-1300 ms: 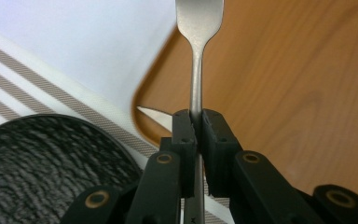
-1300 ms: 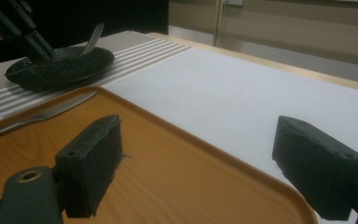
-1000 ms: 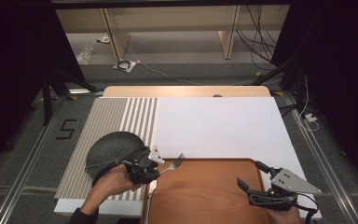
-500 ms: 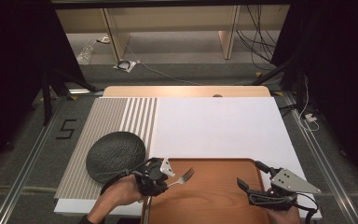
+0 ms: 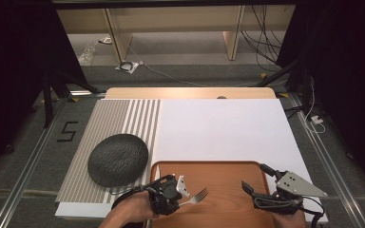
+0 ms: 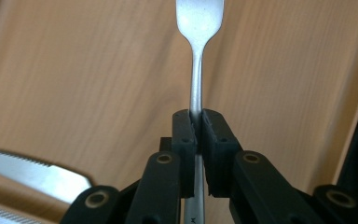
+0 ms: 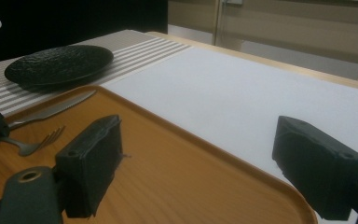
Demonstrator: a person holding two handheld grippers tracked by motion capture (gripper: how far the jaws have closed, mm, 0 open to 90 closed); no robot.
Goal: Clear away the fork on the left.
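A silver fork (image 5: 198,195) is held by its handle in my left gripper (image 5: 180,197), low over the near left part of the wooden tray (image 5: 228,168). In the left gripper view the jaws are shut on the fork (image 6: 198,28) handle, tines pointing away over the tray (image 6: 74,70). A knife (image 6: 28,168) lies on the tray at the lower left. My right gripper (image 5: 255,176) stands open over the tray's near right corner, nothing between its fingers (image 7: 93,163). From there I see the fork (image 7: 35,142) and the knife (image 7: 51,111) at the tray's left.
A dark textured plate (image 5: 118,159) sits on the striped mat (image 5: 123,118), just left of the tray; it also appears as the plate (image 7: 58,63) in the right gripper view. A white mat (image 5: 218,130) covers the table beyond the tray.
My left gripper has carried the fork from beside the plate toward the near edge and a little right, over the tray. The plate is now uncovered. The right gripper has not moved.
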